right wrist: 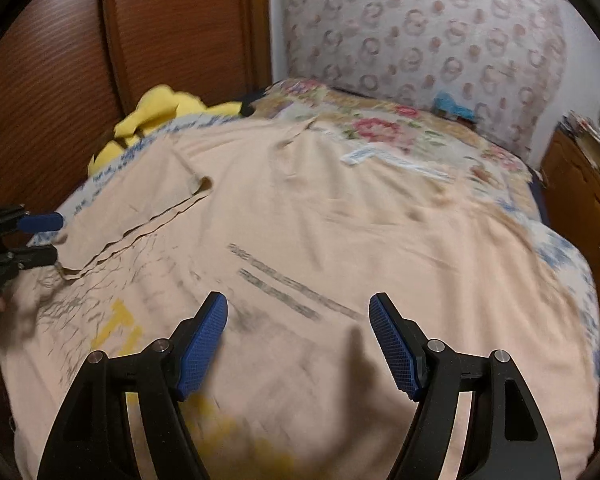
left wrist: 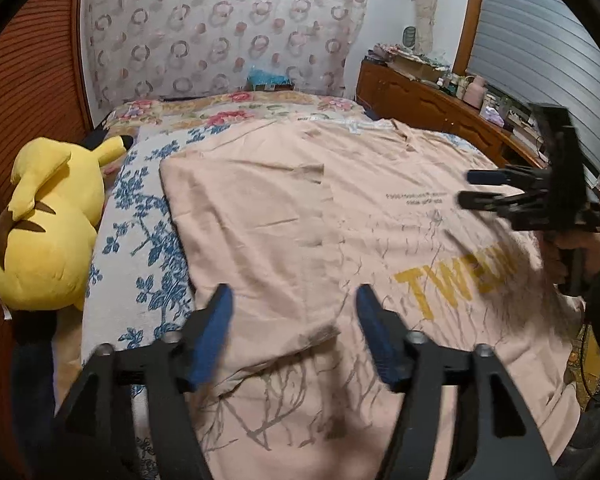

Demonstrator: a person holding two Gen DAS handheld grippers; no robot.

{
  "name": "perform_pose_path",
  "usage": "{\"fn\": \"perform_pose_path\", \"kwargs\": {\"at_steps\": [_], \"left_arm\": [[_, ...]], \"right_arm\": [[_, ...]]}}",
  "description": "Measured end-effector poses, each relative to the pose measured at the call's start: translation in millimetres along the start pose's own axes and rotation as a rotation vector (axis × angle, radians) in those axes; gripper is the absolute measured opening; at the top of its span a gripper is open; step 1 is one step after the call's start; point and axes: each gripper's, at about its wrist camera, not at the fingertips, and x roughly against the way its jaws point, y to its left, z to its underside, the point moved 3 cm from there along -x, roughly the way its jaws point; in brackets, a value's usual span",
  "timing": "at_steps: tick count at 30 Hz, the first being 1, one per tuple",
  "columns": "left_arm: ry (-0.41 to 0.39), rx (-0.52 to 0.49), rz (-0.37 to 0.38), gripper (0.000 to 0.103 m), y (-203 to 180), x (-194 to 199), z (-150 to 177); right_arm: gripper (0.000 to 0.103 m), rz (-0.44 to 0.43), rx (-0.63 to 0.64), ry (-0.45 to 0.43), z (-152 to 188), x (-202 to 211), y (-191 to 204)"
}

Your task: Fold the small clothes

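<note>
Your left gripper (left wrist: 294, 300) sits at the bottom centre of the left wrist view, jaws spread, nothing pinched between them; the pink T-shirt (left wrist: 340, 220) lies flat beneath the gap. The shirt covers most of the bed (left wrist: 148, 264), filling the middle of both views, printed side up: yellow lettering (left wrist: 440, 284) at the right centre, thin grey branch lines at the bottom. One flap of the shirt (left wrist: 252, 216) is folded over onto the body; its edge runs down the centre of the left wrist view. Your right gripper (right wrist: 298, 312) shows at the bottom centre of the right wrist view, jaws spread, empty, over the shirt's printed text lines (right wrist: 292, 284); that picture is blurred. In the left wrist view the same gripper appears at the right edge, held by your hand (left wrist: 576, 248). A yellow plush toy (left wrist: 48, 228) lies at the left edge beside the bed, apart from the shirt. A wooden dresser (left wrist: 428, 100) stands at the upper right.
</note>
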Motion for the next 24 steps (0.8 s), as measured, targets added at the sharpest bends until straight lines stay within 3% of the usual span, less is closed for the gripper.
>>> {"fn": "perform_pose_path", "kwargs": {"at_steps": [5,13,18,24], "left_arm": [[-0.043,-0.014,0.012,0.075,-16.2,5.3,-7.4],[-0.076,-0.022,0.009,0.075,-38.0,7.2,-17.6],[-0.087,-0.035,0.021,0.075,-51.1,6.2,-21.9],[-0.102,-0.048,0.035,0.075,-65.6,5.3,-29.4]], "right_arm": [[0.075,0.075,-0.065,-0.051,24.3,57.3,-47.2],[0.075,0.266,-0.203,-0.024,89.5,116.0,-142.7],[0.075,0.338,-0.320,-0.005,125.5,136.2,-186.0],[0.075,0.350,-0.396,0.013,143.2,139.1,-210.4]]}}
